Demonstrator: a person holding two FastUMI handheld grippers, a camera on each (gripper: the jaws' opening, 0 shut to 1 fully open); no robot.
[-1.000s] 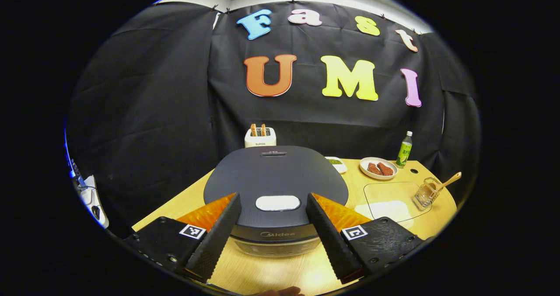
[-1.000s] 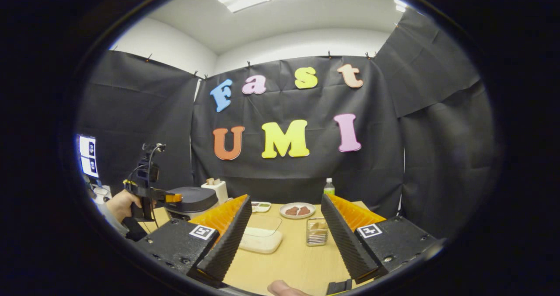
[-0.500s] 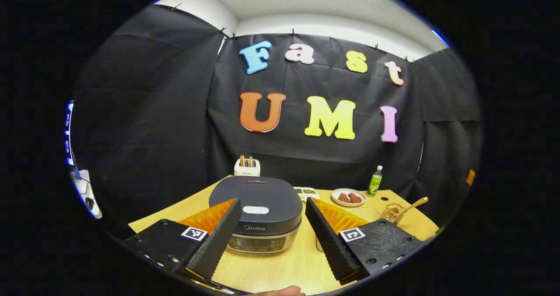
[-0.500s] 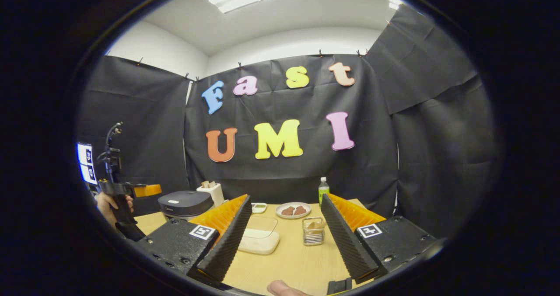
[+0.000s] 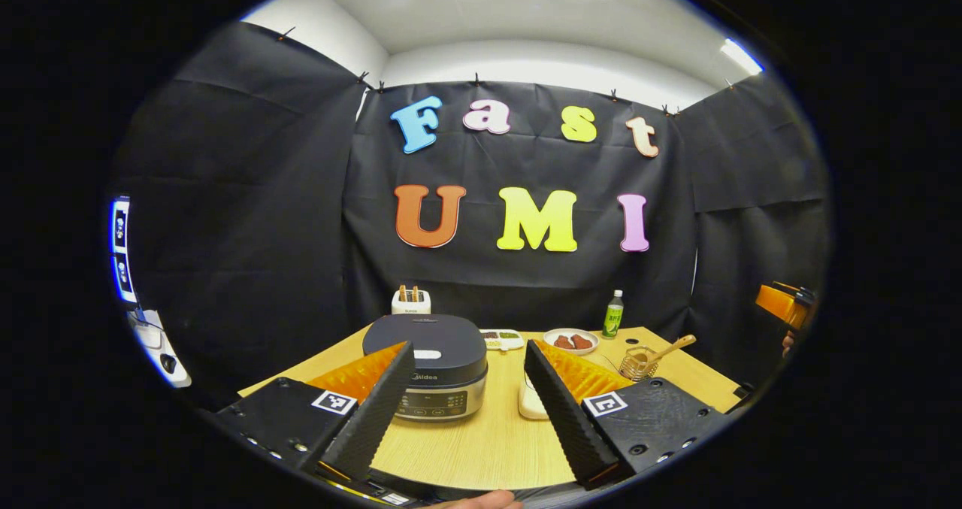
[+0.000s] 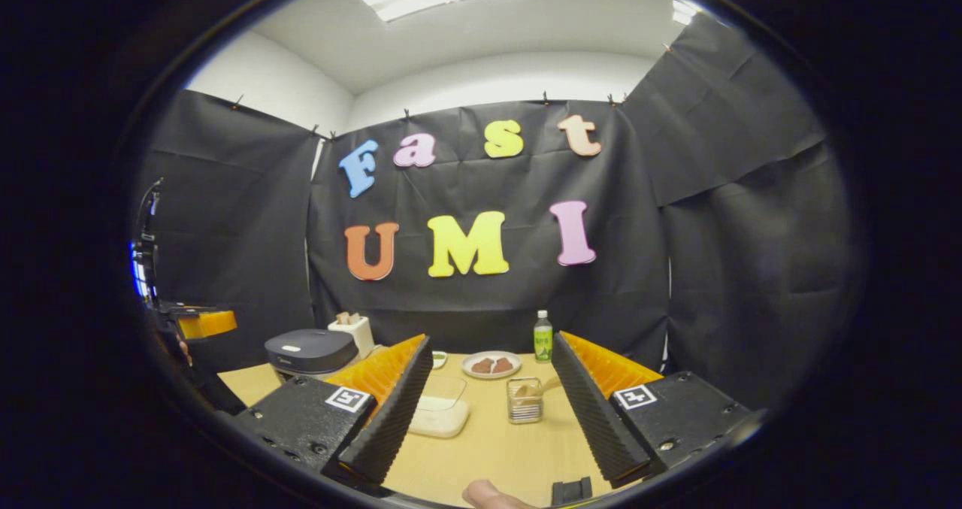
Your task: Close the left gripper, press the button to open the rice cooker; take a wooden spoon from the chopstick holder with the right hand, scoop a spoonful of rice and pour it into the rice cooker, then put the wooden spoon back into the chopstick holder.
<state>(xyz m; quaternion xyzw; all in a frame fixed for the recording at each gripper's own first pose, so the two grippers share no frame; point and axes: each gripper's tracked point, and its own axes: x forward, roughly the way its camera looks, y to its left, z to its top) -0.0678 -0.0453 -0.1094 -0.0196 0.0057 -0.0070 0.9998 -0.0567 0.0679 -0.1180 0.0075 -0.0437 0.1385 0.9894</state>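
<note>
We see the left gripper (image 5: pixel 462 411) held above the near edge of the table (image 5: pixel 481 449), its jaws spread wide and grasping nothing. Between its fingers, farther off, sits the rice cooker (image 5: pixel 436 362) with its lid down, on the left part of the table. Just right of the cooker lies a clear container of rice (image 5: pixel 530 402), partly hidden by one finger. Farther right stands the chopstick holder (image 5: pixel 639 364), with the wooden spoon (image 5: pixel 671 346) leaning out of it to the right. Along the far edge we find a toaster (image 5: pixel 410 301), a small divided dish (image 5: pixel 502 337), a plate (image 5: pixel 571 340) with brown pieces, and a green bottle (image 5: pixel 613 315).

The right gripper (image 6: pixel 488 411) also hangs over the near side of the table, jaws released and empty. In its view the chopstick holder (image 6: pixel 524 401) lies ahead between the fingers, the rice container (image 6: pixel 440 413) left of it, and the rice cooker (image 6: pixel 310 351) farther left.
</note>
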